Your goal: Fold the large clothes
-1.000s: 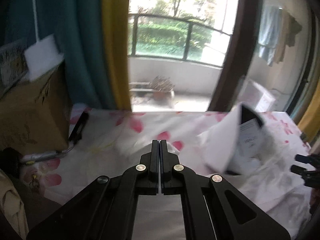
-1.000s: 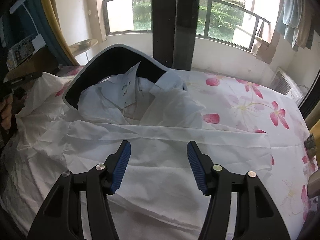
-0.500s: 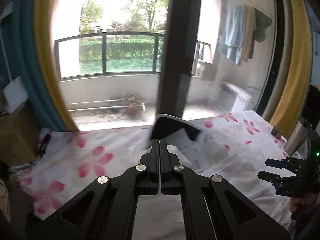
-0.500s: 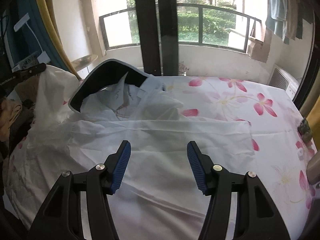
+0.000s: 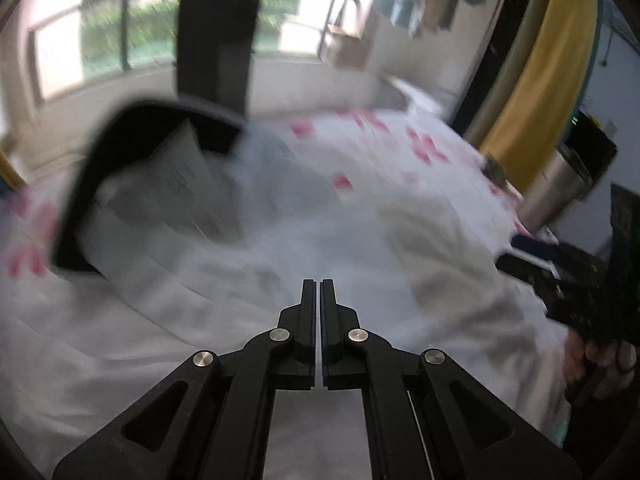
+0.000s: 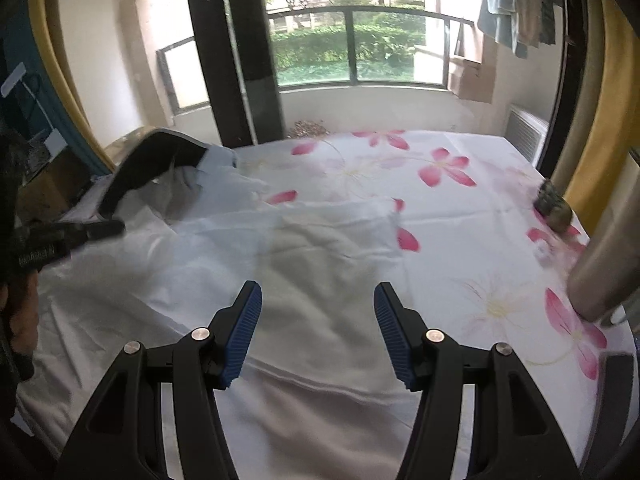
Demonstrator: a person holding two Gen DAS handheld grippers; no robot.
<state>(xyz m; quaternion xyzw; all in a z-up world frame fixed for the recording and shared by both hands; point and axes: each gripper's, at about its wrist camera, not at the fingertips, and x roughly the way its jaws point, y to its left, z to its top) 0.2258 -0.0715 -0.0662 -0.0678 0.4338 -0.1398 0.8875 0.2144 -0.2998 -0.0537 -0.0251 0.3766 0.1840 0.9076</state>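
The white garment [image 6: 224, 280] lies spread over the flowered sheet [image 6: 460, 208], filling the lower left and centre of the right wrist view; its right edge stops near mid-frame, leaving bare sheet open to the right as far as a steel flask [image 6: 604, 264] at the right border. The right gripper [image 6: 318, 328] hangs over the cloth with its blue pads spread wide and nothing between them. In the left wrist view, which is smeared, the left gripper [image 5: 318, 312] shows a thin slit between its jaws: they are just parting, with no cloth caught there. Only this view shows a paper tag [image 5: 184, 176] inside the dark collar [image 5: 120, 152]; its print looks like text but cannot be read. Lettering on the left gripper's side, at the left of the right view, is equally illegible.
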